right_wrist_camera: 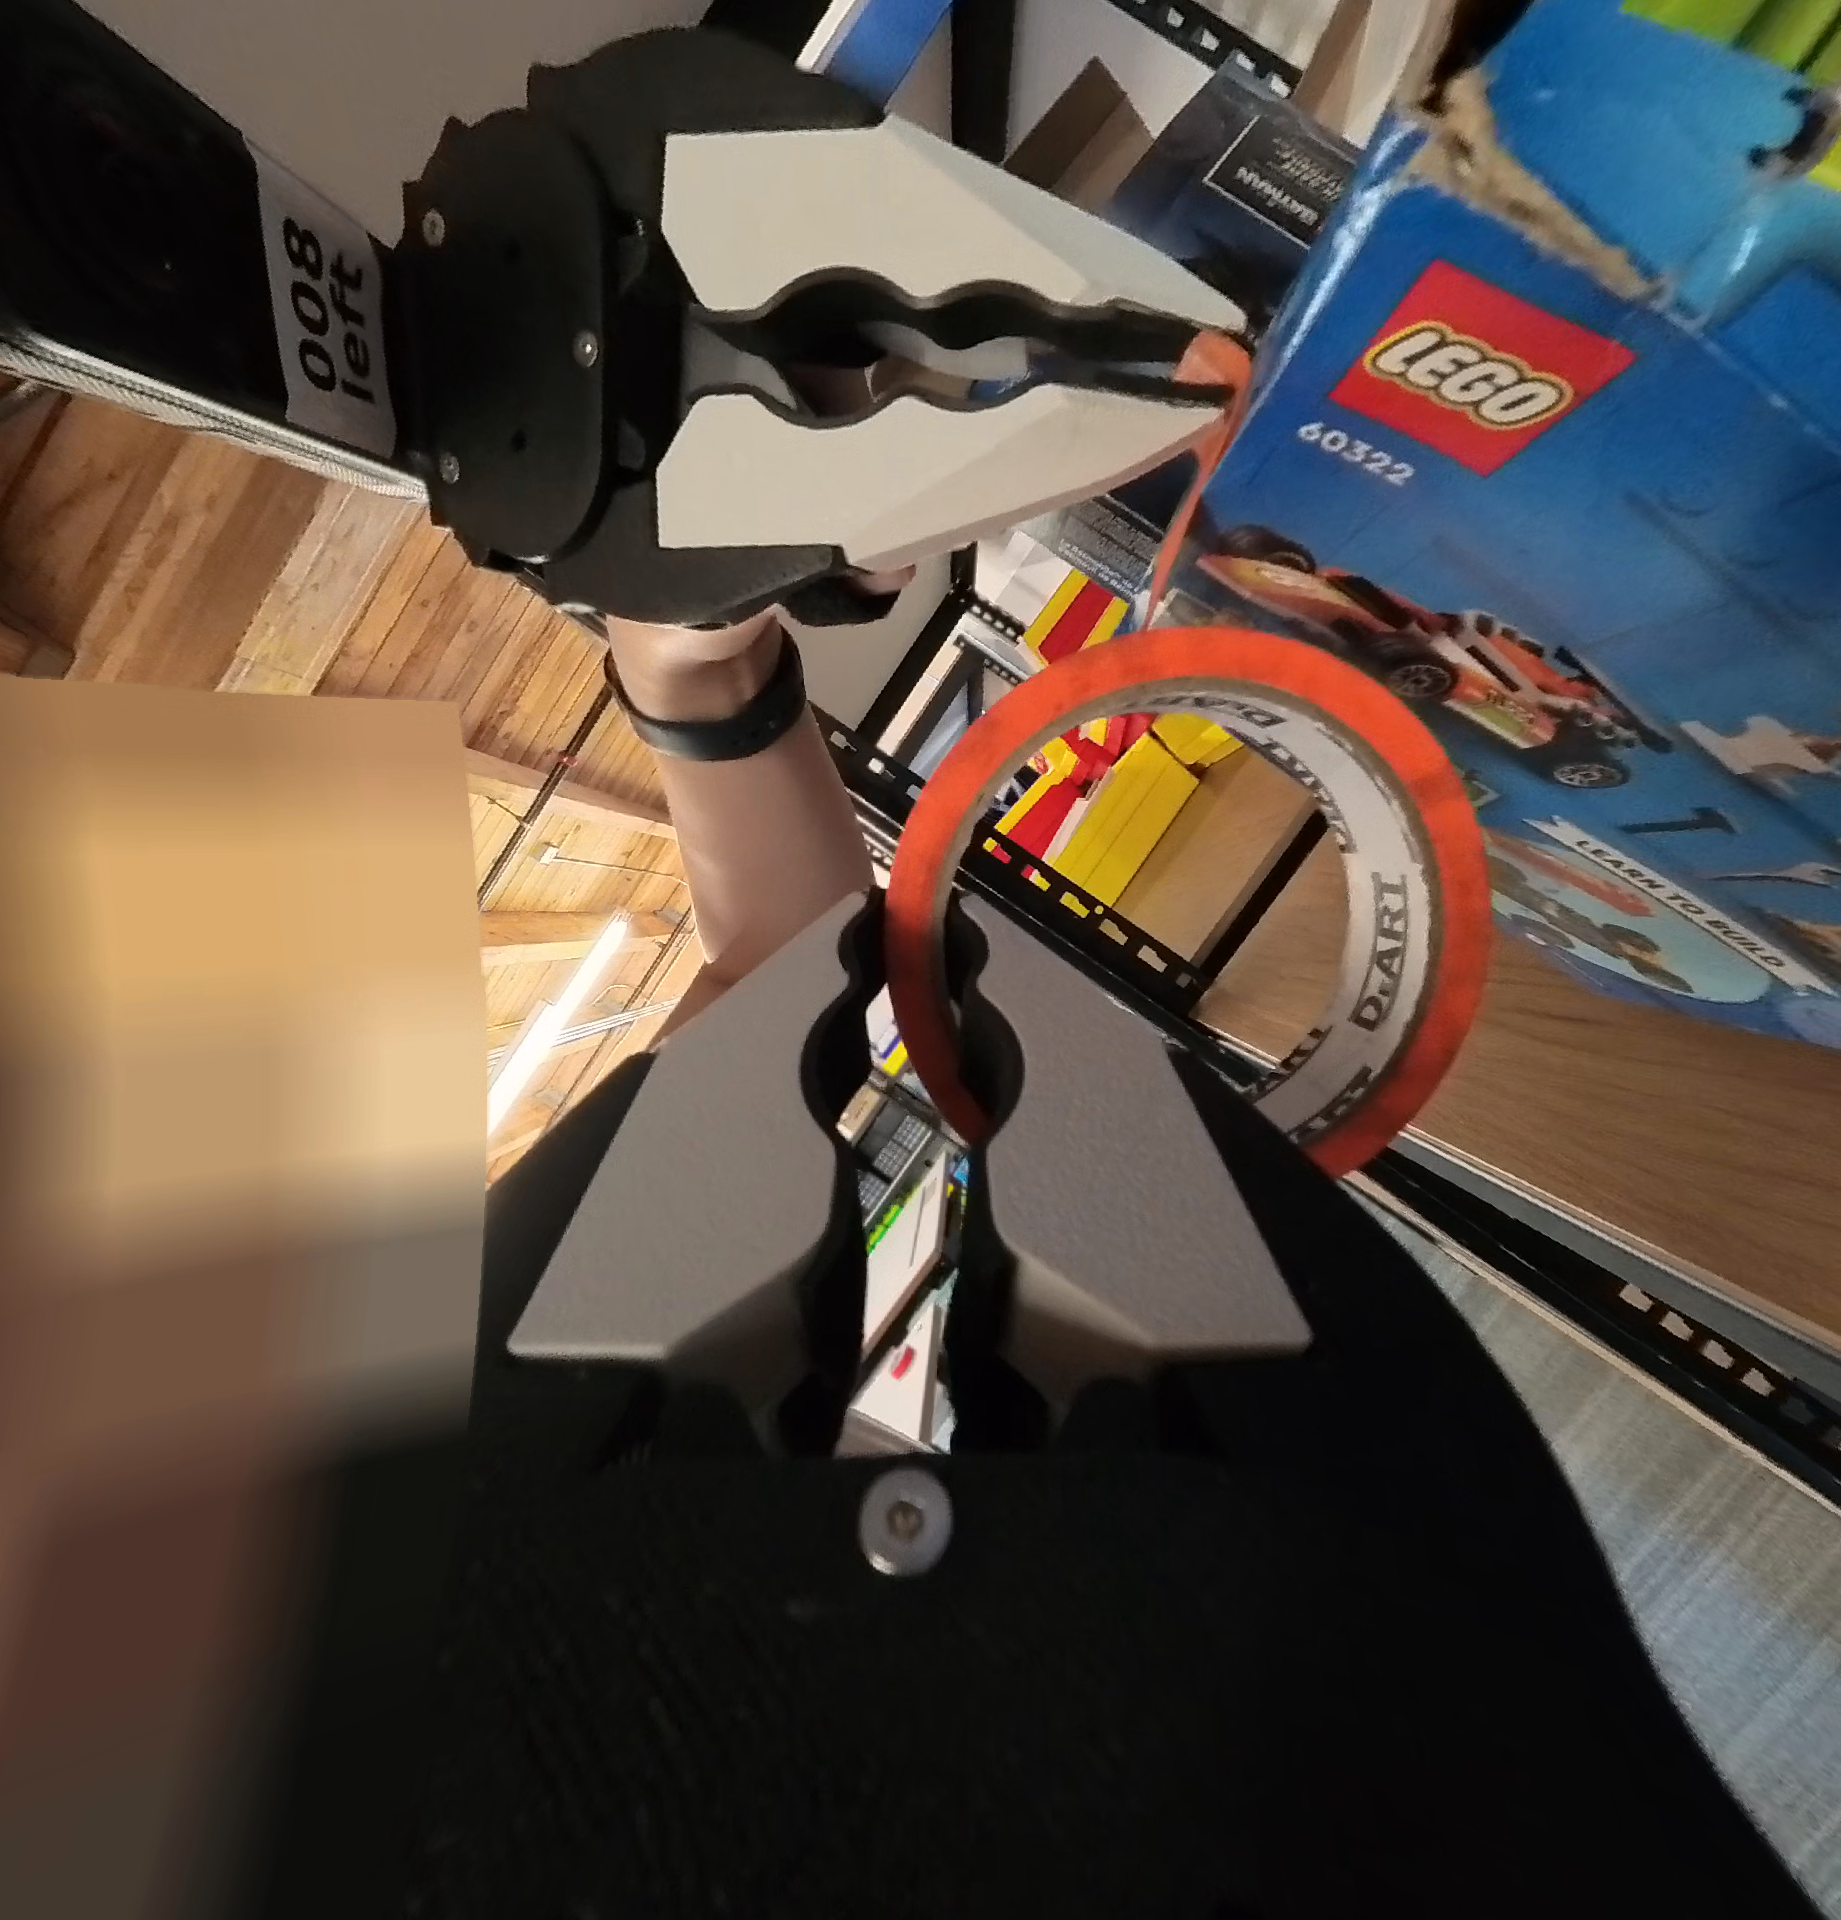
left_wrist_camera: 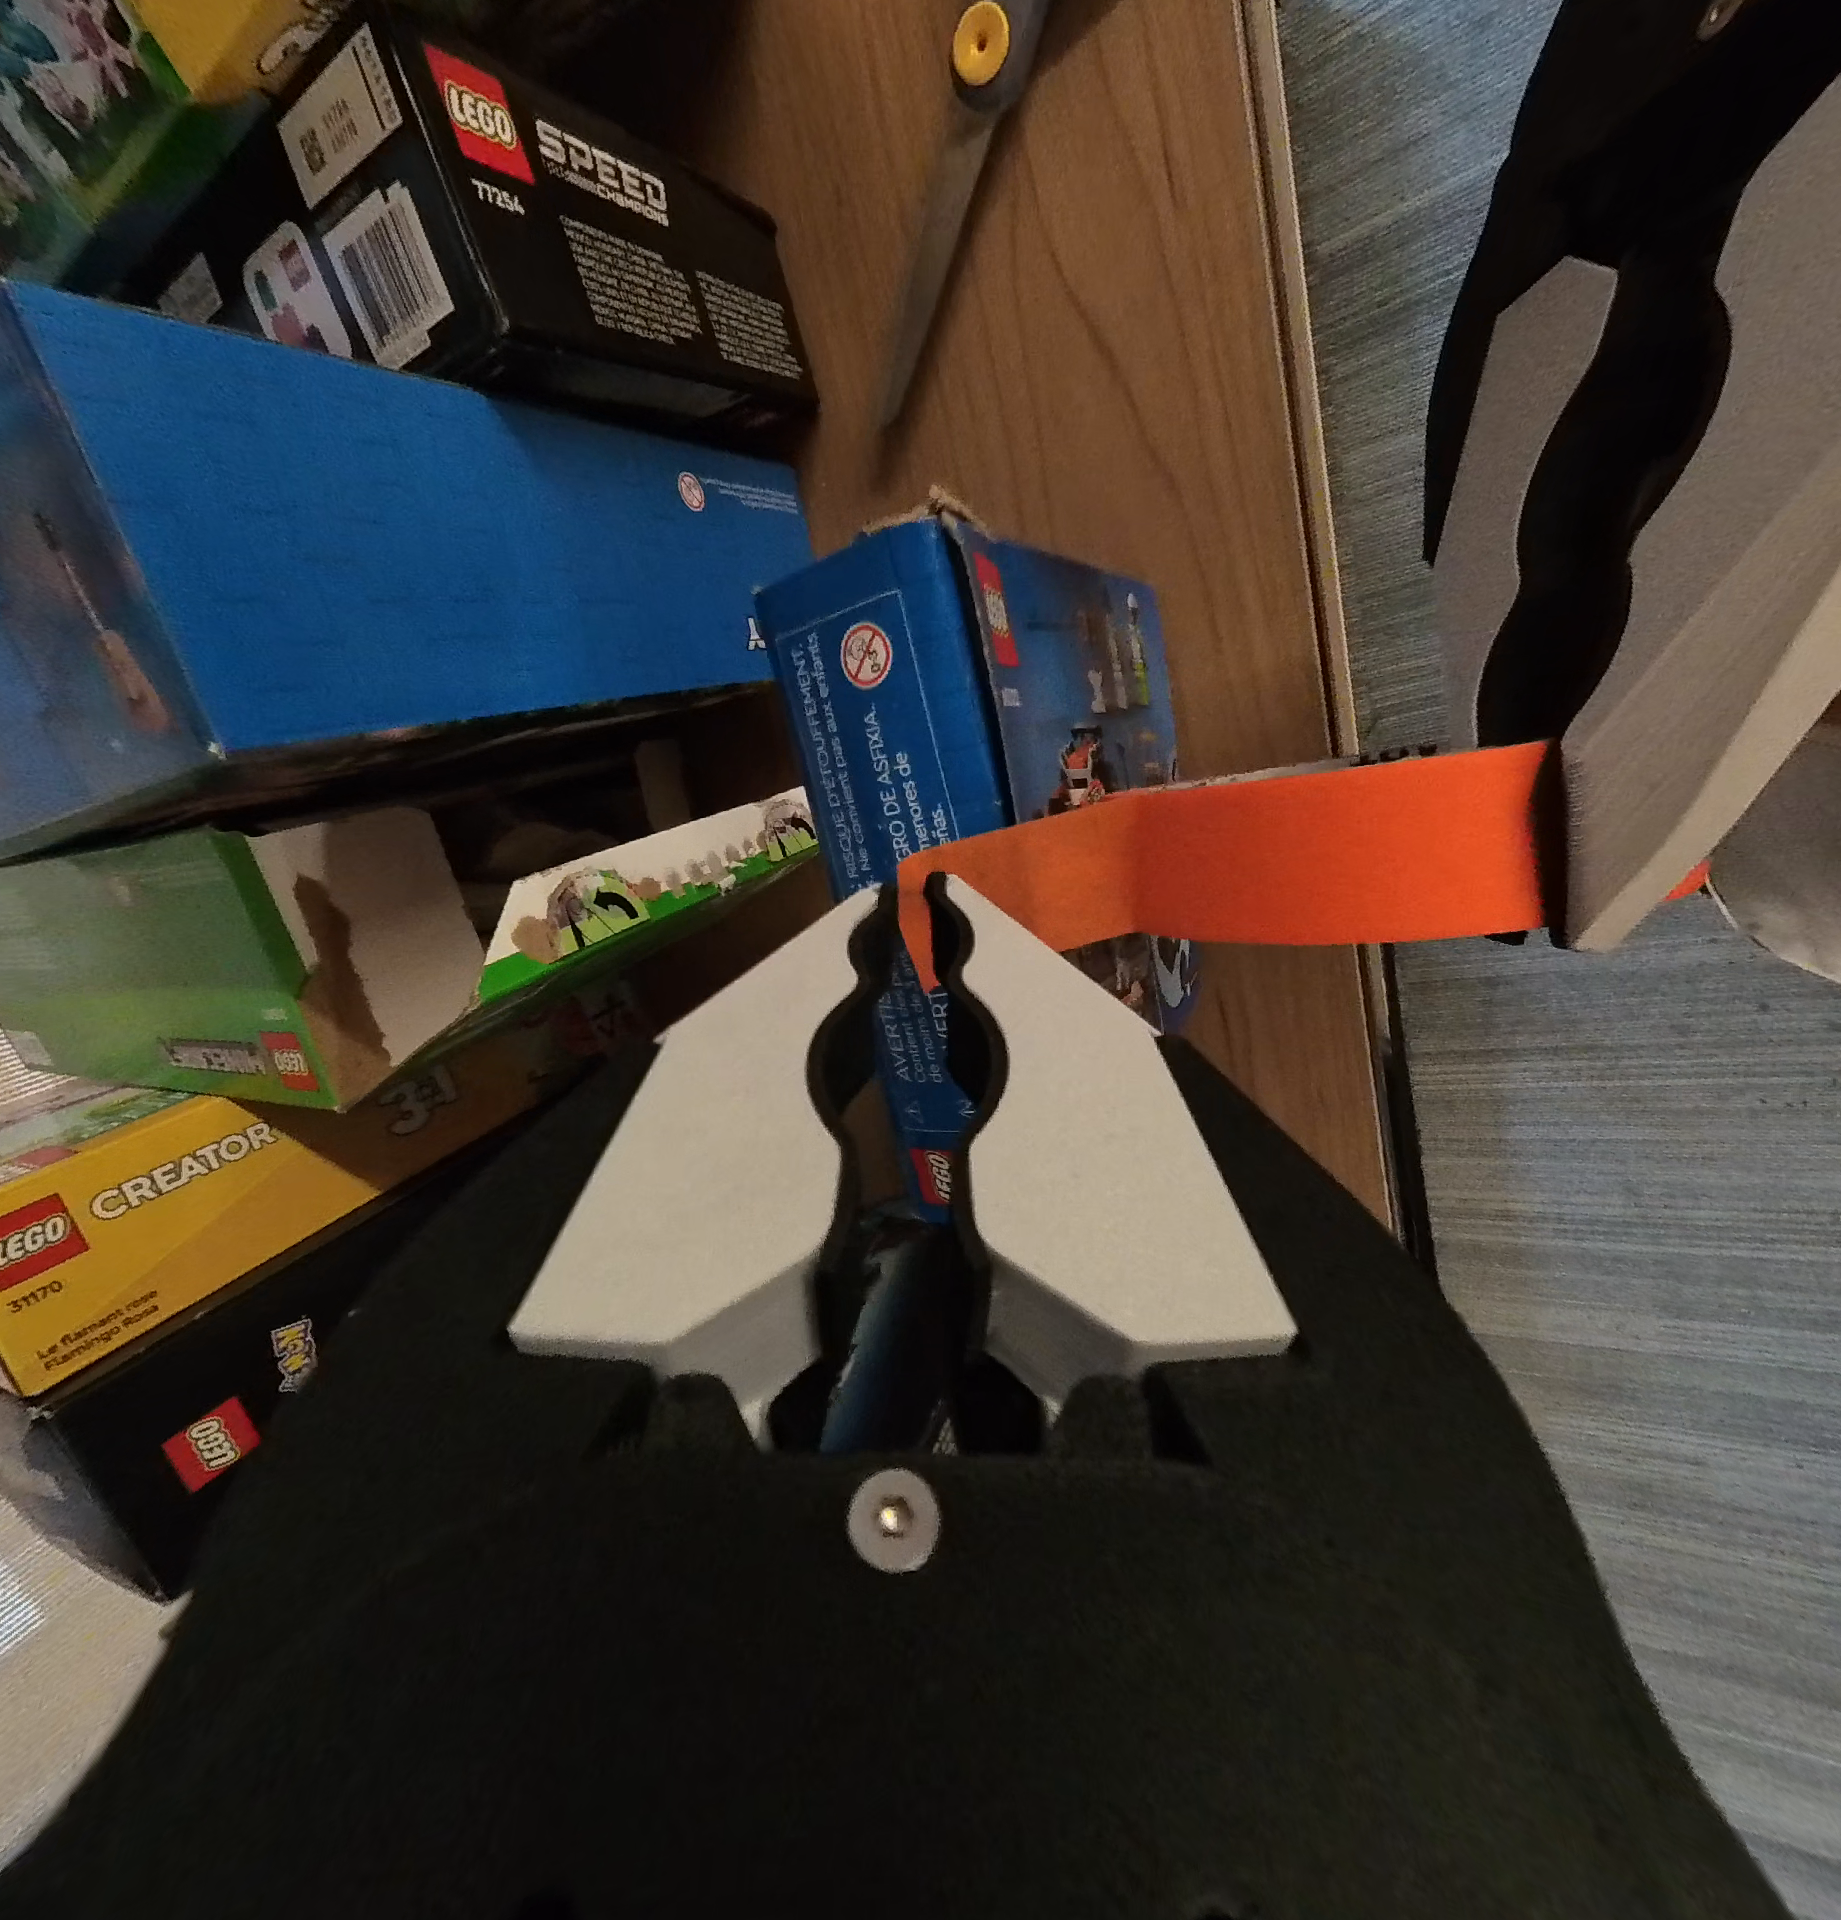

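We hold the left gripper [left_wrist_camera: 921, 894] with its fingers pinched together at the tips on the free end of an orange tape strip [left_wrist_camera: 1259, 852]; the strip runs taut to the right, to the right gripper [left_wrist_camera: 1664, 790]. In the right wrist view, the right gripper [right_wrist_camera: 921, 935] has its fingers closed on the near rim of the orange tape roll [right_wrist_camera: 1186, 894], the ring passing between the tips and hanging out to the right of them. A small blue box [left_wrist_camera: 895, 727] stands upright on the wooden shelf board [left_wrist_camera: 1103, 364], just behind the stretched strip; we cannot tell whether strip and box touch. Left of it lie stacked boxes: a large blue box [left_wrist_camera: 396, 551], a black box [left_wrist_camera: 542, 208], a green box [left_wrist_camera: 168, 956], a yellow box [left_wrist_camera: 137, 1236]. A grey tool with a yellow cap [left_wrist_camera: 957, 156] lies farther back on the board. Risks, as we judge them: the left grip is only at the very tips, so a harder pull could slip the strip free and let it curl onto itself; the roll is held by a thin edge and may twist or drop; the sticky side could catch the small blue box and tip it, since it stands on a narrow face.
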The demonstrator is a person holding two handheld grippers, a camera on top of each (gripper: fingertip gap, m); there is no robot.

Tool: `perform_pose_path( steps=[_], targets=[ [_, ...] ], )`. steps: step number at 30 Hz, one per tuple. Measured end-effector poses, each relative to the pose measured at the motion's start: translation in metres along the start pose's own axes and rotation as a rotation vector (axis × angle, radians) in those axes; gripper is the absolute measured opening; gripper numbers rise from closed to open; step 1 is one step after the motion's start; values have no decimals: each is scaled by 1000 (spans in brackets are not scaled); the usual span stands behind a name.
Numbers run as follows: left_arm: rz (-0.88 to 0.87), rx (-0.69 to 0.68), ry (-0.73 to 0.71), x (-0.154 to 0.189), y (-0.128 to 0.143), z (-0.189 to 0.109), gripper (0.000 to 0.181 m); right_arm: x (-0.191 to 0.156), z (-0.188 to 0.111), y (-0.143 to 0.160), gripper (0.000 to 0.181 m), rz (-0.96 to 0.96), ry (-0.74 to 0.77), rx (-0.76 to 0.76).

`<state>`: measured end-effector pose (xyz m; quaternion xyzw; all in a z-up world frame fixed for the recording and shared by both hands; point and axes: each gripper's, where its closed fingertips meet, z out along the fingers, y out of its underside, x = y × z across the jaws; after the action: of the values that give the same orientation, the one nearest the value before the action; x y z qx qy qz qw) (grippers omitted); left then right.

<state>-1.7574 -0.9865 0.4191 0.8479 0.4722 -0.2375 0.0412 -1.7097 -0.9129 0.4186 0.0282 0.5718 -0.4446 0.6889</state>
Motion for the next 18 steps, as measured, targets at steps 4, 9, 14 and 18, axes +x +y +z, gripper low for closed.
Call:
perform_pose_path(
  steps=[4,9,14,18],
  targets=[
    [-9,9,-10,0,-1,0,7,2,-1,-1,6,4,1,6],
    [-13,-20,-122,-15,2,-3,44,2,1,1,6,12,-8,-5],
    [-14,-27,-131,-17,5,-2,44,4,0,1,6,16,-11,-3],
    [-78,4,-79,-19,7,-1,41,2,-1,-1,6,10,-16,0]
  ],
)
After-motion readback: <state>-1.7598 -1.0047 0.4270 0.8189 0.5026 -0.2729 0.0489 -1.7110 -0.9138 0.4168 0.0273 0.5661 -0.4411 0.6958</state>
